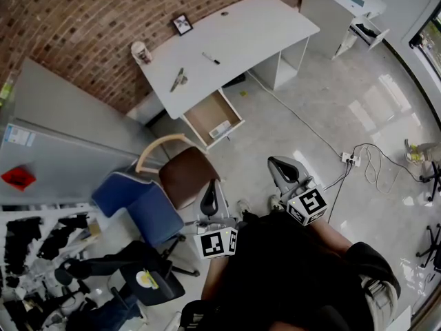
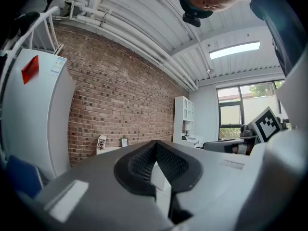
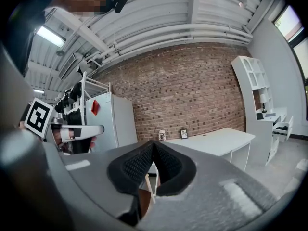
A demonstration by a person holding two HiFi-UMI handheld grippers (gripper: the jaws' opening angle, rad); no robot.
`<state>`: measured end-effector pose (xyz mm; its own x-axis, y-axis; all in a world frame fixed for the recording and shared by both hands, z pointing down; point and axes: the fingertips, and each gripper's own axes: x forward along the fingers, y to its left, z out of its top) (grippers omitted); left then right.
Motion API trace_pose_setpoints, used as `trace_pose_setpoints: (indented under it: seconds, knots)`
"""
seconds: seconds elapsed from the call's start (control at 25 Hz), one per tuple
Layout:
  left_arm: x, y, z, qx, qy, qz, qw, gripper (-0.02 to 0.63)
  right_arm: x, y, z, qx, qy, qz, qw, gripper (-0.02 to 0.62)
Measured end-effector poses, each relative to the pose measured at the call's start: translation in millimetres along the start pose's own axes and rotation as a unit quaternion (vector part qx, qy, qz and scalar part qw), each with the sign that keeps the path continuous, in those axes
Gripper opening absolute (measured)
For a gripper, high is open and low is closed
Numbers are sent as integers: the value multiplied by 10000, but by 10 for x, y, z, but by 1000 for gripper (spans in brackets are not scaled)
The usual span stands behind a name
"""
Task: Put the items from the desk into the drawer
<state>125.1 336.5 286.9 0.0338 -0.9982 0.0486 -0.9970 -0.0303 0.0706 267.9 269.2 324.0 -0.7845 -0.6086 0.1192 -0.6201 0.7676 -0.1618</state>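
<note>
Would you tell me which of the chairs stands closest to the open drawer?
The brown-seated chair with the curved wooden back, just before the drawer; the blue chair sits farther off.

the person wears a black top [image 1: 275, 274]. the left hand-held gripper [image 1: 211, 197] and right hand-held gripper [image 1: 282, 167] are grey, with black ribbed pads [image 2: 144, 162]. each carries black-and-white marker cubes [image 1: 307, 205].

Cup [image 1: 141, 52], frame [image 1: 182, 24] and pen [image 1: 211, 58] on white desk [image 1: 258, 26]; drawer [image 1: 205, 113] open.
</note>
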Motion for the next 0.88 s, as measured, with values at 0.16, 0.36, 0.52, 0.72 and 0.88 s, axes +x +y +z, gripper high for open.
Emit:
trace_pose_setpoints:
  seconds: [0.16,0.36,0.52,0.72,0.88]
  knots:
    - [-10,57,-12,-31,9,3,10000,17,49,27,50,-19,-53,-18,10000,155]
    - [-57,153,-29,-76,1,-16,10000,15,109,106,-15,-65,46,-32,10000,163]
    - [-76,275,1,-94,-39,-47,9999,17,196,195,-19,-40,96,-49,9999,163]
    - [-121,470,-19,-86,-4,-181,9998,17,359,370,-51,-71,125,-94,9999,163]
    - [-164,592,-85,-37,22,-361,9993,17,477,498,-74,-143,125,-182,9997,163]
